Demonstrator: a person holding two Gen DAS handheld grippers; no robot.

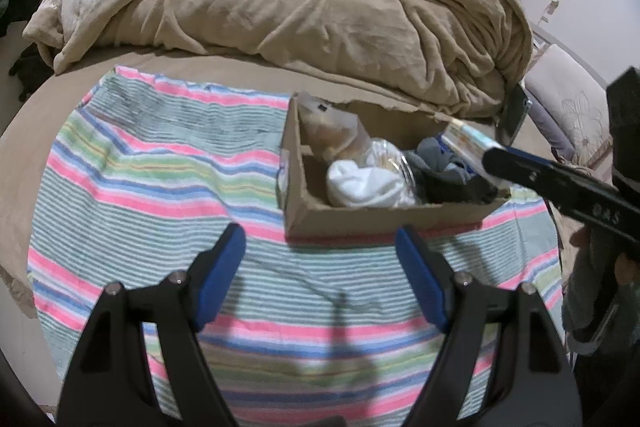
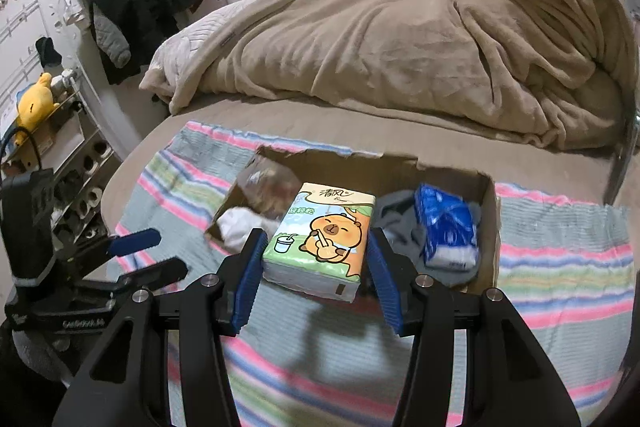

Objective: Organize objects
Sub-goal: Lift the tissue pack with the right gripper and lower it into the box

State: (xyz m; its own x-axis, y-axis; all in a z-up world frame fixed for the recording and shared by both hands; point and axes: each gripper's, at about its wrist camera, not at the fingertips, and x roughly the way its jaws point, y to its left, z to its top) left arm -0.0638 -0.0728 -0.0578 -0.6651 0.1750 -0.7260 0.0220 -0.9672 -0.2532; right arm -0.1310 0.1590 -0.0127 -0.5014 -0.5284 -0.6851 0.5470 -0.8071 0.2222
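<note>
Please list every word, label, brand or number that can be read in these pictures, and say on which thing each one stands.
"清风": brand at the top of the tissue pack held in the right gripper.
"超轻松": seems to read so, green band on the same pack; not sure.
Small print below the brand: too small to read.
Raised letters on the left gripper body: too blurred to read.
Blue pack in the box: no text readable.
</note>
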